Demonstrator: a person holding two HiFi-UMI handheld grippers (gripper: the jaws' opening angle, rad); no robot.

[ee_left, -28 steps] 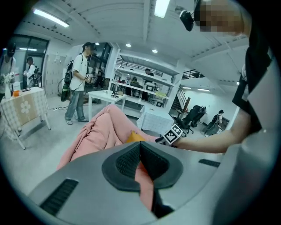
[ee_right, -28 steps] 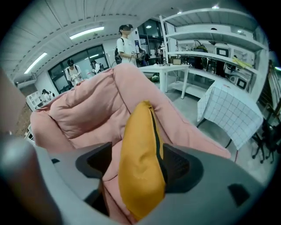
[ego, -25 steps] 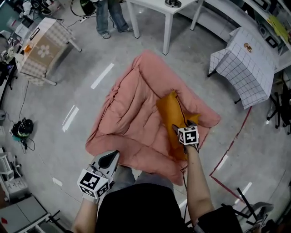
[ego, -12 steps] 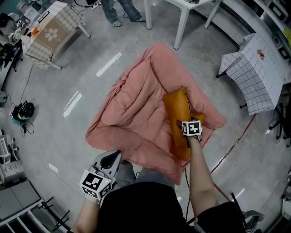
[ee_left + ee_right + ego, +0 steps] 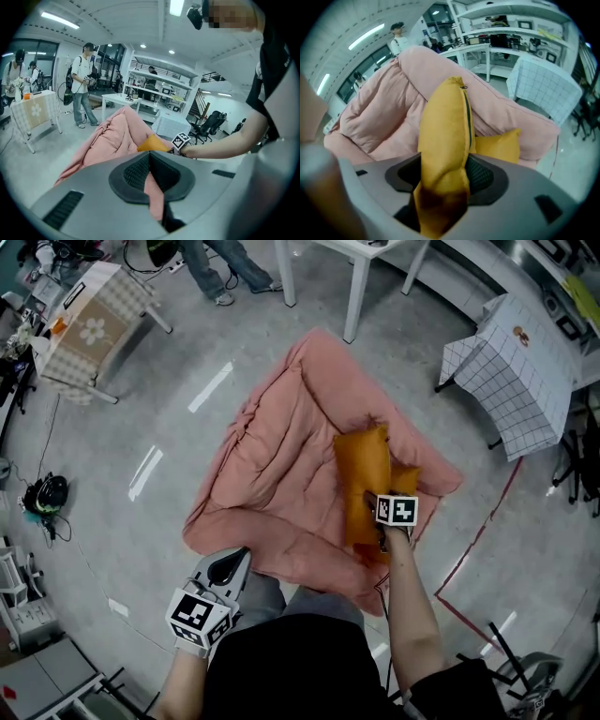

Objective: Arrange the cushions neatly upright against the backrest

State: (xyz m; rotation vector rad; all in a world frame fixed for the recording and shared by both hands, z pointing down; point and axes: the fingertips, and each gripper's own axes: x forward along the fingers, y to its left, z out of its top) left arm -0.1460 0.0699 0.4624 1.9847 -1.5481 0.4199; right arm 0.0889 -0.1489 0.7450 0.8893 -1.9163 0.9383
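**Right gripper** (image 5: 443, 176): my jaws are closing on the orange cushion (image 5: 364, 474). Its lower corner is bunched between the textured black pads (image 5: 480, 176).

**Cushion:** a soft, plump fabric square, standing on edge. A dark zip (image 5: 465, 108) runs along the seam that faces me. It stands on the seat of the pink sofa (image 5: 272, 456), toward the sofa's right side.

**Second orange cushion** (image 5: 499, 145): it sits lower, just behind the first, against the sofa's right wall.

**Sofa:** quilted and puffy, with stitched channels and rolled edges. It sits directly on the grey floor (image 5: 141, 427).

**Left gripper** (image 5: 151, 171): jaws pressed together on a fold of the sofa's pink fabric, at the sofa's near edge.

**Markings:** a black-and-white square marker (image 5: 397, 510) on the right gripper's cube.

**Surroundings:** a table under a grid-patterned cloth (image 5: 511, 371) stands well apart from the sofa.
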